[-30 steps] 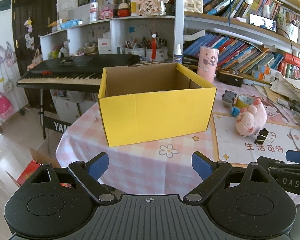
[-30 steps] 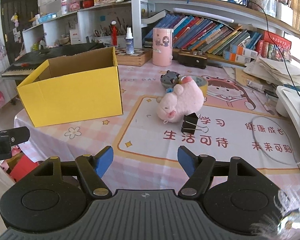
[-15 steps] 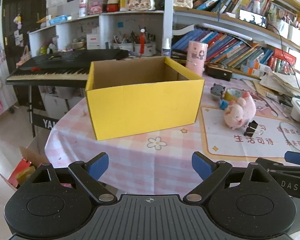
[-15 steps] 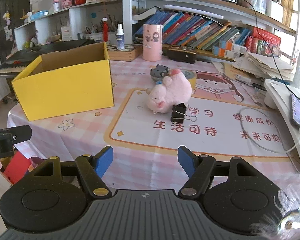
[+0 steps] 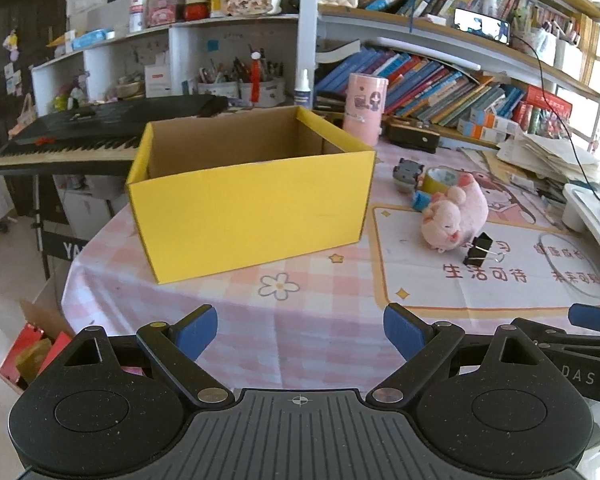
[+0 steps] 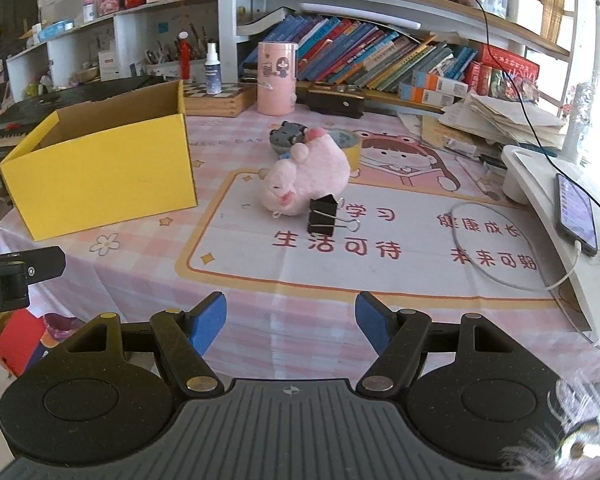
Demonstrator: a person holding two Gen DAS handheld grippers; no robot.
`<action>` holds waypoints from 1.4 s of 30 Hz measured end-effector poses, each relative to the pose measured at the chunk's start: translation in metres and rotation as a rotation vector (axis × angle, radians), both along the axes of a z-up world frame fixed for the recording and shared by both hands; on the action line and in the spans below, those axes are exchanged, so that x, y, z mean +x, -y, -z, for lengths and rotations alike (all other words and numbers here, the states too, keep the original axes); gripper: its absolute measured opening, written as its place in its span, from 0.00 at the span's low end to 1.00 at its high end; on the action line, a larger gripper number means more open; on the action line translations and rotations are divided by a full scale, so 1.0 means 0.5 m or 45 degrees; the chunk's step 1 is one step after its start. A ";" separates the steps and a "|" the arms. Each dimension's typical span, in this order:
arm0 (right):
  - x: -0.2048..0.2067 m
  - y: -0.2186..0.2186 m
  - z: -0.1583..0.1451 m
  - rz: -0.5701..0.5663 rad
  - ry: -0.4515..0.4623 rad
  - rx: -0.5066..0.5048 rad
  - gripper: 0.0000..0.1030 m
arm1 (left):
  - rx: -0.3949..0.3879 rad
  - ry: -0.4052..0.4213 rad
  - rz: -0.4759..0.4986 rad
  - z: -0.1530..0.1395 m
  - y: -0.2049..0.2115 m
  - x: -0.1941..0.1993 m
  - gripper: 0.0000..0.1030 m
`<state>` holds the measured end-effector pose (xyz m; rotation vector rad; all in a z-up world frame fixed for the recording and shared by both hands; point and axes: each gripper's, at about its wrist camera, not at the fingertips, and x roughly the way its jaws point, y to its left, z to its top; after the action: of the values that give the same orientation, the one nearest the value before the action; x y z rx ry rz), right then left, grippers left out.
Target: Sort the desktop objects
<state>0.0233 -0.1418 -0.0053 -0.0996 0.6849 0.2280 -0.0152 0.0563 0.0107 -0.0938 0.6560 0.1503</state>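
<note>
The left gripper [image 5: 299, 331] sits at the bottom of its view with its blue-tipped fingers spread wide and nothing between them, above the near edge of the table [image 5: 320, 320]. The right gripper [image 6: 291, 318] sits the same way at the bottom of its view, fingers wide apart and holding nothing.

In the left wrist view a yellow box [image 5: 252, 208] fills the centre, its top open and its brown inside showing. It stands on the pink checked cloth, left of a printed mat [image 5: 480, 280]. In the right wrist view the same box is at centre left.

Right of the box lies a pink plush toy [image 6: 306, 182] on the mat, centre of the right wrist view. A black binder clip [image 6: 323, 216] stands just in front of the toy, touching or nearly touching it, with its wire handle lying flat toward the right. Behind the toy sit a roll of tape [image 6: 350, 140] and a small grey toy [image 6: 286, 138], close together.

Further back, upper centre, a pink cylinder [image 6: 277, 78] stands near a row of leaning books [image 6: 364, 56]. At the right edge a phone [image 6: 576, 212] lies on a white stand with a cable plugged in.
</note>
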 end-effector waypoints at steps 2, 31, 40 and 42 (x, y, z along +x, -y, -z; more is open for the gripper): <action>0.004 0.006 0.001 0.011 -0.004 0.001 0.67 | 0.001 -0.006 0.012 0.003 0.006 0.005 0.90; 0.232 0.108 0.027 -0.047 -0.124 -0.004 0.67 | 0.007 -0.064 -0.004 0.015 0.125 0.209 0.90; 0.319 0.089 0.049 -0.226 -0.171 -0.004 0.65 | 0.023 -0.084 -0.153 0.016 0.123 0.247 0.90; 0.333 0.081 0.052 -0.265 -0.166 -0.006 0.65 | 0.022 -0.089 -0.187 0.017 0.120 0.251 0.90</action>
<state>0.1897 -0.1822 -0.0312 -0.1621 0.8052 0.4359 0.1103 -0.0037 0.0024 -0.1207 0.7176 0.3016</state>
